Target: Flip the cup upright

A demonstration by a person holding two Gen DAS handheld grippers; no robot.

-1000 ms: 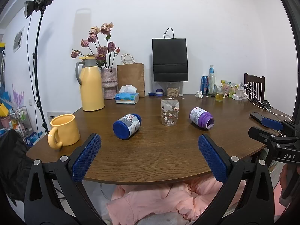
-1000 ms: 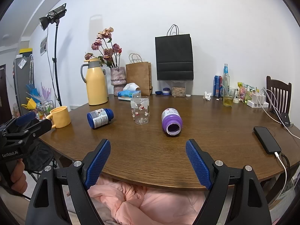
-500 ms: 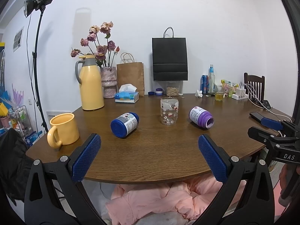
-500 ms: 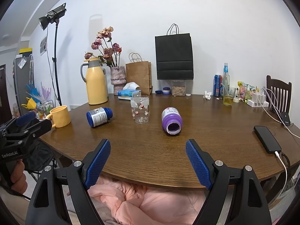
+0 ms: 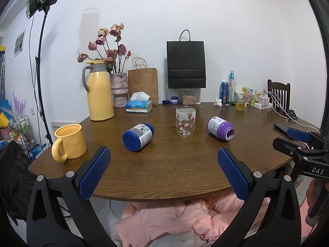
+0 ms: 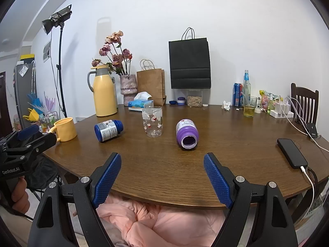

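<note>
A clear glass cup (image 5: 185,121) (image 6: 152,121) with small red flowers printed on it stands mid-table; I cannot tell which end faces up. A blue bottle (image 5: 138,136) (image 6: 108,130) lies on its side to its left, and a purple bottle (image 5: 220,128) (image 6: 187,134) lies on its side to its right. My left gripper (image 5: 163,154) hangs open over the table's front edge, short of the blue bottle. Open too, my right gripper (image 6: 162,160) sits at the front edge, short of the purple bottle. Neither holds anything.
A yellow mug (image 5: 70,142) stands front left, with a yellow thermos (image 5: 100,94), a flower vase (image 5: 119,89), a tissue box (image 5: 138,105) and paper bags behind. A phone (image 6: 292,153) on a cable lies right. Bottles and a glass crowd the back right. Pink cloth (image 6: 156,222) lies below.
</note>
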